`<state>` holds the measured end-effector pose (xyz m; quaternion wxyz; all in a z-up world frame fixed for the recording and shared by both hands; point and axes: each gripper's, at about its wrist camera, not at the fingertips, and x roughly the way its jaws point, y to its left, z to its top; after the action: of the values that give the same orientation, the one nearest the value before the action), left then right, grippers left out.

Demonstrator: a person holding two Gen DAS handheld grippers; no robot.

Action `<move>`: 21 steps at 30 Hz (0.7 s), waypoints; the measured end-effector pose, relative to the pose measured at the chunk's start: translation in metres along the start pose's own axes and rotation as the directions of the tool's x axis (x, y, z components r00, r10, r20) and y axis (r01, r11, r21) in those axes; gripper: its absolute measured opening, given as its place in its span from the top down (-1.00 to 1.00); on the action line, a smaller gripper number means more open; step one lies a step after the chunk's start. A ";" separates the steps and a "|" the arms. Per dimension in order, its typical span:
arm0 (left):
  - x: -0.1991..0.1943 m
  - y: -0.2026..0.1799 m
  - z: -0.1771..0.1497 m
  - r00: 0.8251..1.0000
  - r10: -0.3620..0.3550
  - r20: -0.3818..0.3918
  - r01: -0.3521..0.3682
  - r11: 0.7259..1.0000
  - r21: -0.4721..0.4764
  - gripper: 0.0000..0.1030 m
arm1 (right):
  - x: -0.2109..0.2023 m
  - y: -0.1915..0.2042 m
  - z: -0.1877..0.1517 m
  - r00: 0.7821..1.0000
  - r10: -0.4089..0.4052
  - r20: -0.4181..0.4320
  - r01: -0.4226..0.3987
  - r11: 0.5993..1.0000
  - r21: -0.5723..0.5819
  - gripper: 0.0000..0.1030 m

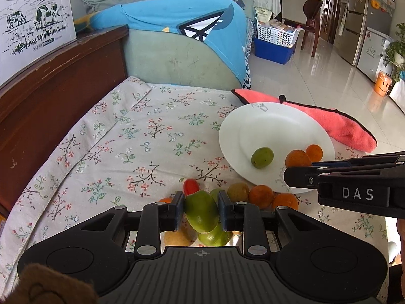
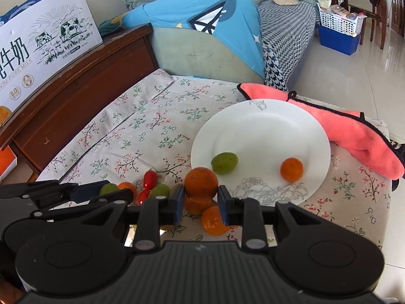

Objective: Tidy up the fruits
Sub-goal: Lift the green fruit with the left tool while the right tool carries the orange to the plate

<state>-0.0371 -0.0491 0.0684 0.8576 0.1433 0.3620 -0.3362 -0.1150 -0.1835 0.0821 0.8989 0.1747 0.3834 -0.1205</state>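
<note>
My left gripper (image 1: 200, 202) is shut on a green fruit (image 1: 201, 210), held a little above the floral cloth. My right gripper (image 2: 200, 195) is shut on an orange (image 2: 201, 182), lifted near the front rim of the white plate (image 2: 265, 131). On the plate lie one green fruit (image 2: 224, 162) and one small orange (image 2: 291, 169). Loose on the cloth below the grippers are two oranges (image 2: 214, 220), two cherry tomatoes (image 2: 150, 178), another green fruit (image 2: 159, 191) and a brownish kiwi-like fruit (image 1: 238, 191).
A pink towel (image 2: 354, 136) lies behind and right of the plate, over the table's right edge. A dark wooden cabinet (image 1: 50, 88) with a milk carton (image 1: 33, 17) stands on the left. A sofa with a blue cover (image 1: 177, 25) stands behind the table.
</note>
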 end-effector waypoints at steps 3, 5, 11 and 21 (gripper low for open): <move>0.003 -0.006 0.005 1.000 -0.001 0.010 0.001 1.000 0.005 0.51 | -0.001 -0.008 0.003 1.000 -0.012 0.002 0.012 1.000 0.028 0.45; 0.006 -0.011 0.007 1.000 -0.007 0.012 0.007 1.000 0.007 0.51 | -0.001 -0.013 0.003 1.000 -0.017 -0.002 0.017 0.999 0.043 0.45; 0.014 -0.023 0.015 1.000 -0.028 0.010 0.028 1.000 0.013 0.51 | 0.001 -0.024 0.004 1.000 -0.022 -0.021 0.024 0.997 0.078 0.45; 0.034 -0.034 0.031 0.997 -0.073 0.014 0.073 0.997 -0.001 0.51 | 0.006 -0.052 0.011 0.998 -0.040 -0.042 0.047 0.981 0.190 0.45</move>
<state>-0.0266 -0.1056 0.0654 0.8473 0.1268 0.3611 -0.3682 -0.1226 -0.2359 0.0733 0.8678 0.2540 0.3906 -0.1729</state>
